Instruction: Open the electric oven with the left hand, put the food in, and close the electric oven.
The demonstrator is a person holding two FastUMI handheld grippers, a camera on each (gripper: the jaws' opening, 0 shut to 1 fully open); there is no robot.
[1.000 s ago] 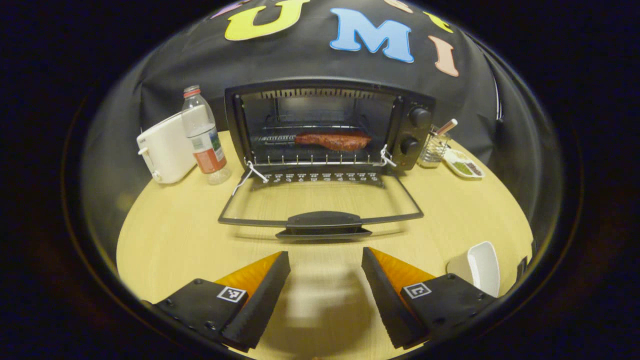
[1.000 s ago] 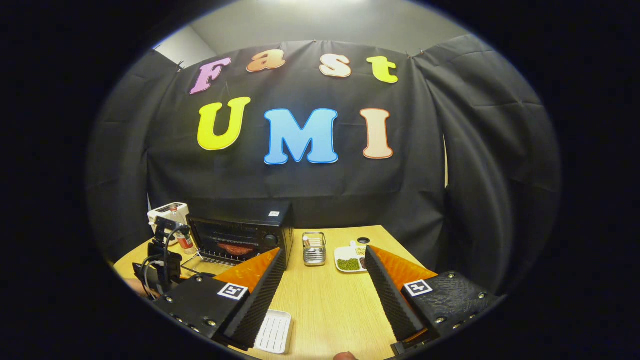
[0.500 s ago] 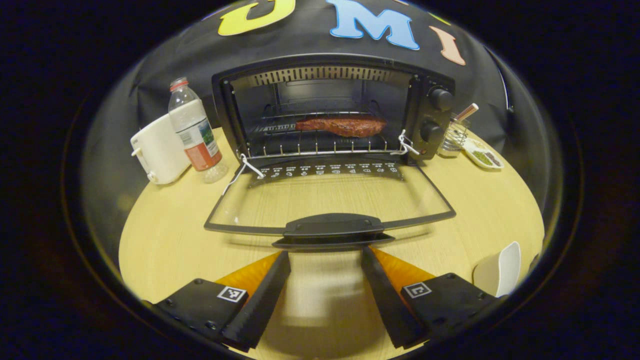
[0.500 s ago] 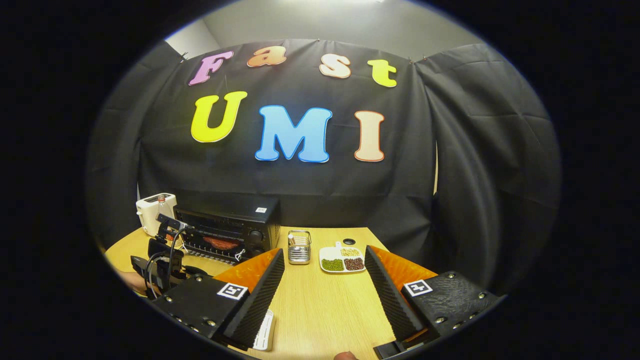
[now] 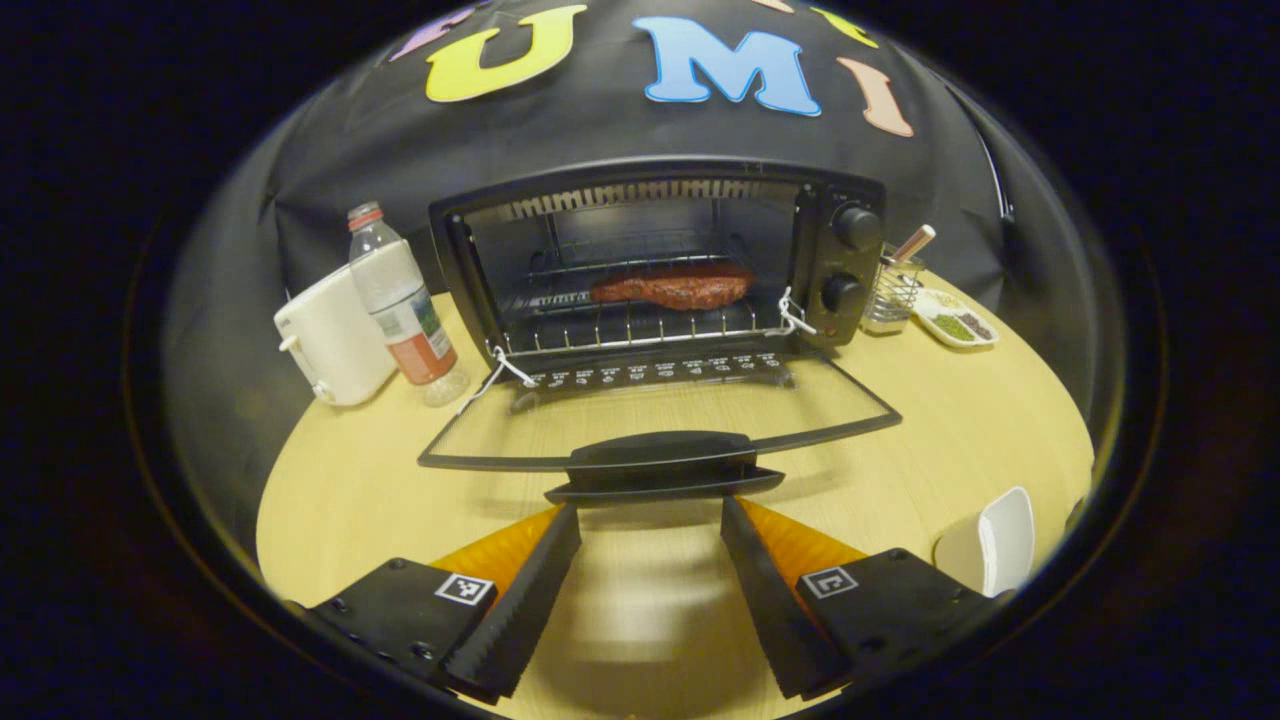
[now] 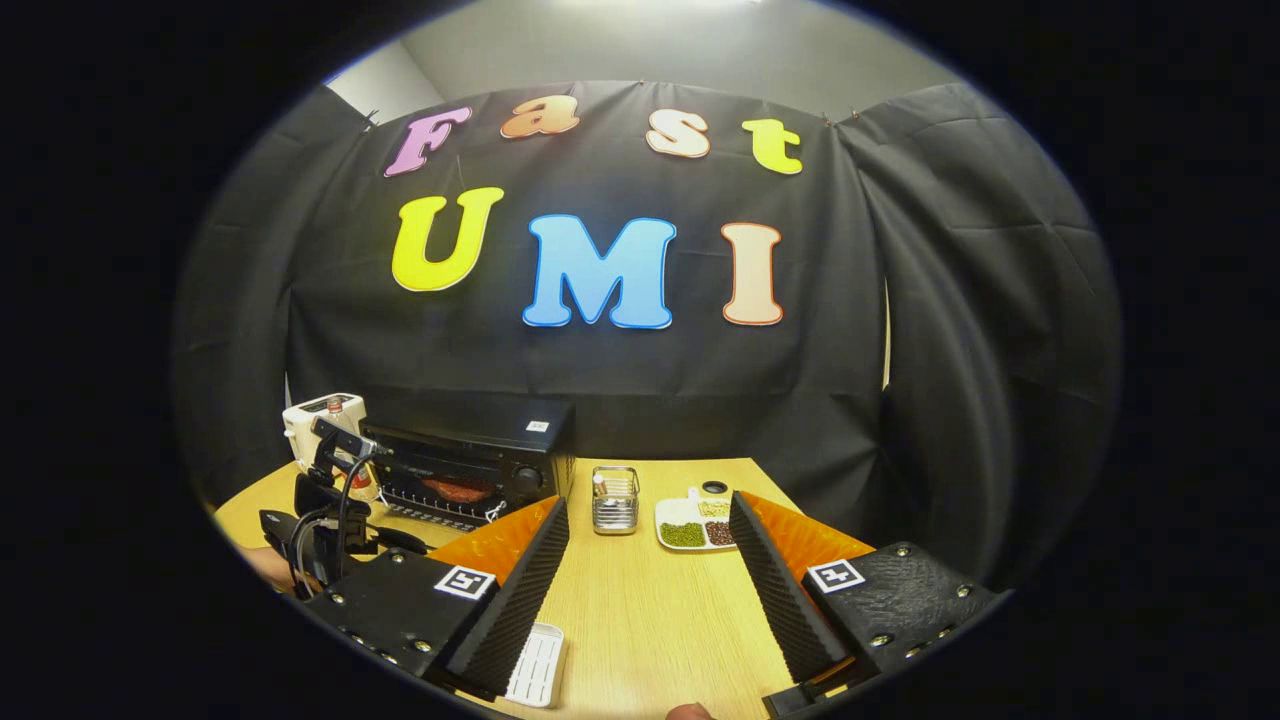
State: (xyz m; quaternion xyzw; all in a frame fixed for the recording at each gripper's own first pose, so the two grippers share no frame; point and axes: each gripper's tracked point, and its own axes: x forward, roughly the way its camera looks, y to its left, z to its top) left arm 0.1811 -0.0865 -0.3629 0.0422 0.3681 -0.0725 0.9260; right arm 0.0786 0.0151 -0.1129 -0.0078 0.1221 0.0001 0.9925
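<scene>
Since a second ago the left claw (image 5: 648, 520) has come closer to the oven (image 5: 655, 255); its fingertips now sit just short of the handle (image 5: 665, 455) of the lowered door (image 5: 660, 410), and the oven looms larger than it did then. That claw is released, fingers spread, grasping nothing. The door hangs open, nearly flat over the worktop (image 5: 350, 480). The food (image 5: 672, 285), a reddish-brown slab, lies on the wire rack (image 5: 630, 325) inside the oven, toward the right. Left of the oven stand a bottle (image 5: 405, 300) and a white toaster (image 5: 335, 340), the bottle just beside the toaster. Right of the oven are a wire holder (image 5: 892, 290) and a sectioned dish (image 5: 955, 322). A white tray (image 5: 995, 540) lies near the worktop's right edge. In the right gripper view the right claw (image 6: 648, 590) is also released and empty, held above the worktop well apart from the oven (image 6: 470, 470), with the white tray (image 6: 535, 665) beside its left finger.
</scene>
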